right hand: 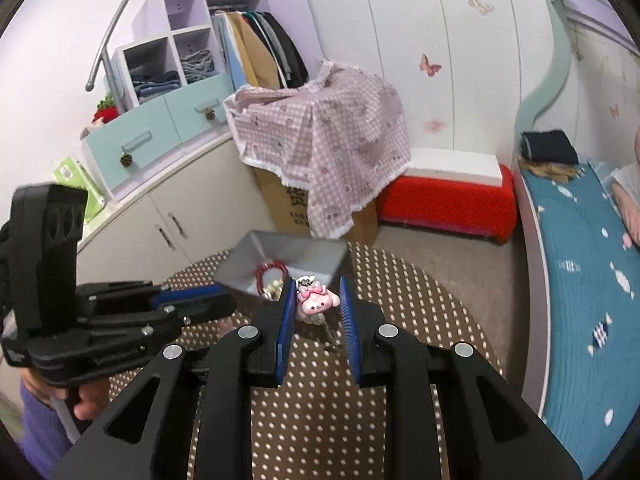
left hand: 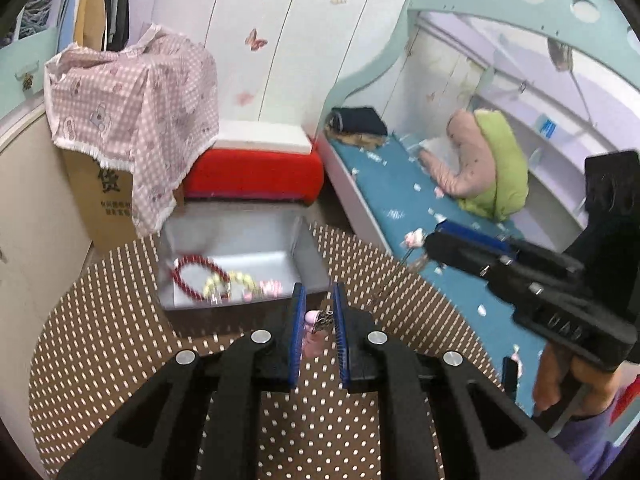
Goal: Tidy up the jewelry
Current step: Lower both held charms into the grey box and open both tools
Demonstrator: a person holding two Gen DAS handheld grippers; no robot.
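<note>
Behind everything a child's bedroom is being shown: butterfly stickers on pale cupboards, a bed (left hand: 384, 184) with a blue cover at the right, a red stool (right hand: 448, 200) and a cardboard box draped in pink checked cloth (right hand: 320, 140) at the far side. Nearer, a round desk (left hand: 120, 340) with a brown dotted cover is carrying a grey tray (left hand: 304, 256) in which a red bead bracelet (left hand: 196, 272) and a pale bead bracelet (left hand: 228, 282) are lying.

A pink charm (right hand: 318, 302) on a thin metal chain (right hand: 331, 338) is being handled. It is judged to be light, the figure hard and smooth and perhaps slippery, the chain limp and free to swing. Hold is best taken on the figure's body or on the clasp end, not mid-chain.

The charm is being pinched between the narrowed jaws of the right hand-held gripper (right hand: 318, 292), just near of the tray, the chain hanging below. The left hand-held gripper (left hand: 319, 316) is closed to a narrow gap on the chain's other end, a pink piece (left hand: 314, 340) with a metal clasp, above the desk and just near of the tray's right corner.
</note>
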